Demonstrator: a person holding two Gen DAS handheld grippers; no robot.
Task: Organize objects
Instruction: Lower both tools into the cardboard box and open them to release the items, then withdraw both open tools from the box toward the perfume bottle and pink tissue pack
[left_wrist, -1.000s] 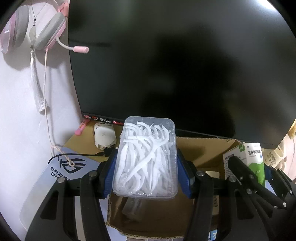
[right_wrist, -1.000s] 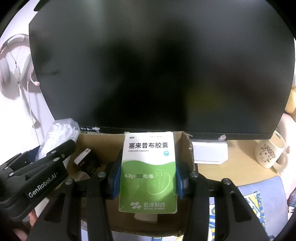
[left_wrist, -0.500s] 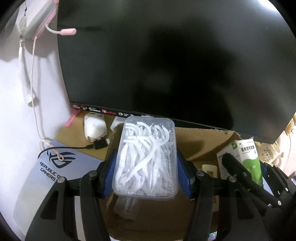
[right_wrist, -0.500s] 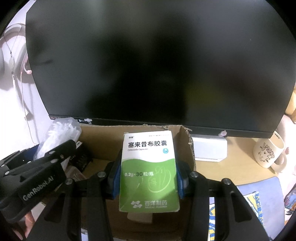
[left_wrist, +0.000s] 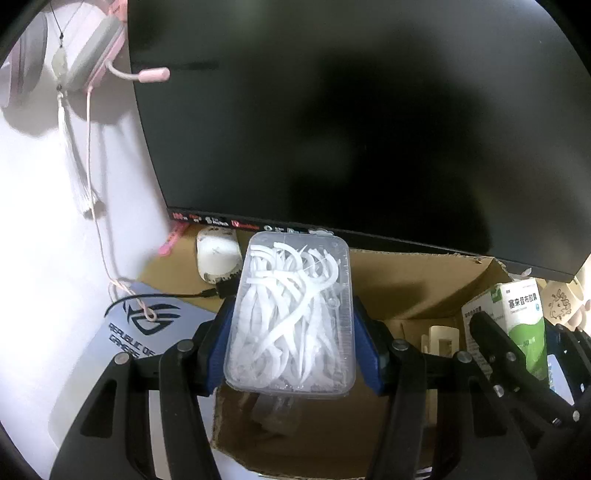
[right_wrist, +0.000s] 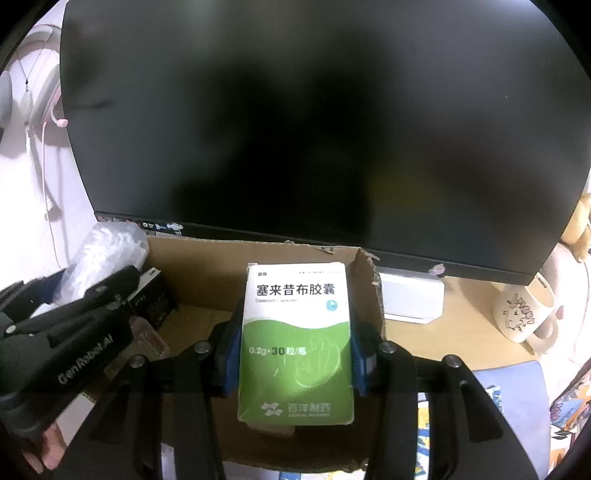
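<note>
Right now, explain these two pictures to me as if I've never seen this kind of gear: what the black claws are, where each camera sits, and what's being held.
There is no robot here. A person holds a two-finger clamp in each hand, and each clamp carries a wide-angle camera that looks along its fingers.

The left clamp's picture shows the left gripper shut on a clear box of floss picks. The right clamp's picture shows the right gripper shut on a green and white medicine box. Each clamp also shows at the edge of the other's picture.

Both are held above an open cardboard box that stands on a desk in front of a dark monitor; it already holds a few small items. Nearby are a mug, a pink headset hanging on the wall and a mouse pad.
</note>
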